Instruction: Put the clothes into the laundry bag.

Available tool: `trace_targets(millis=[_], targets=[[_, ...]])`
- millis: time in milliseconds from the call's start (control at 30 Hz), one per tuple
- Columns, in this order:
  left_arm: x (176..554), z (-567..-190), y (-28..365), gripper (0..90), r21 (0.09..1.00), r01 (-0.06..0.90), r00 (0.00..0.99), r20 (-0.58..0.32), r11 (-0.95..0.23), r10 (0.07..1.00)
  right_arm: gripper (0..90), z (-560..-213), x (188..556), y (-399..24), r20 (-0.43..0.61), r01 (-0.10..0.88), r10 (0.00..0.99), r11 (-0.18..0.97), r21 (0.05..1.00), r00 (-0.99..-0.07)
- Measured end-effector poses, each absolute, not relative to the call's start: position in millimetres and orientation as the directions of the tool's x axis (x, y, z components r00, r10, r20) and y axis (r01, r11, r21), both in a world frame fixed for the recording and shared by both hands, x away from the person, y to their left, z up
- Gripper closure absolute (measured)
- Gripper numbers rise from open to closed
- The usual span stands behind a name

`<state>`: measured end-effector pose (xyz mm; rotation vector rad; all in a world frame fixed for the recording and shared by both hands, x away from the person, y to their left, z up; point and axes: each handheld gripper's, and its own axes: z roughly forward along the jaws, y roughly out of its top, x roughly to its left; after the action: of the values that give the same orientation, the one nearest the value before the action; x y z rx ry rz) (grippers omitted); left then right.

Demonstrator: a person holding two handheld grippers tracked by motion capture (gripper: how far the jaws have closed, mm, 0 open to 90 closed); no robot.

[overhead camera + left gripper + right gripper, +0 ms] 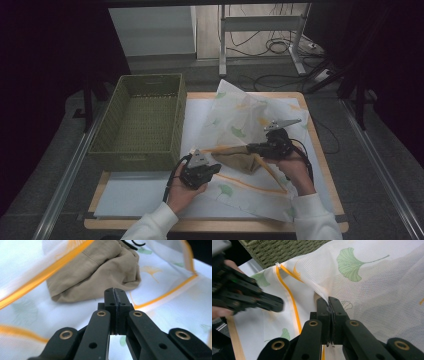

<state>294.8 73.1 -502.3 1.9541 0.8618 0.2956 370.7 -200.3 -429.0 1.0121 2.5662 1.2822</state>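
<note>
A white mesh bag (240, 117) printed with green and yellow leaves and edged in orange lies across the table. A crumpled tan garment (240, 160) sits in its mouth, under the raised top layer. My right gripper (250, 148) is shut on that top layer of mesh (374, 290) and holds it up; in the right gripper view its tips (328, 300) pinch the fabric's edge. My left gripper (216, 168) is shut with nothing between its jaws, its tips (115, 291) just short of the tan garment (100, 272). The orange trim (50, 268) runs above the garment.
A green woven basket (142, 120) stands empty at the table's left, close behind the left hand. A white sheet (135, 197) covers the wooden tabletop. Beyond the far edge are table legs and cables (280, 47) on the floor.
</note>
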Motion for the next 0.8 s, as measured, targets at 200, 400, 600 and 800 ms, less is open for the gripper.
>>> trace_targets(millis=[200,400,600,800], targets=[[278.3,-502.9,88.8,90.0,0.836,0.463,0.713,-0.155,-0.293,0.684,86.2,-432.2,370.8,-197.9,0.197,0.523,0.6,0.436,0.732,-0.775],[269.4,-506.4,98.4,90.0,0.827,0.486,0.705,-0.18,-0.282,0.686,86.0,-435.5,370.9,-196.1,0.2,0.529,0.594,0.451,0.718,-0.779],[262.3,-511.4,106.4,90.0,0.817,0.511,0.691,-0.206,-0.267,0.693,85.9,-445.0,370.0,-192.6,0.201,0.545,0.599,0.472,0.693,-0.775],[263.1,-513.3,111.4,90.0,0.818,0.52,0.675,-0.217,-0.246,0.705,85.9,-455.8,365.6,-184.0,0.187,0.546,0.592,0.514,0.662,-0.784]])
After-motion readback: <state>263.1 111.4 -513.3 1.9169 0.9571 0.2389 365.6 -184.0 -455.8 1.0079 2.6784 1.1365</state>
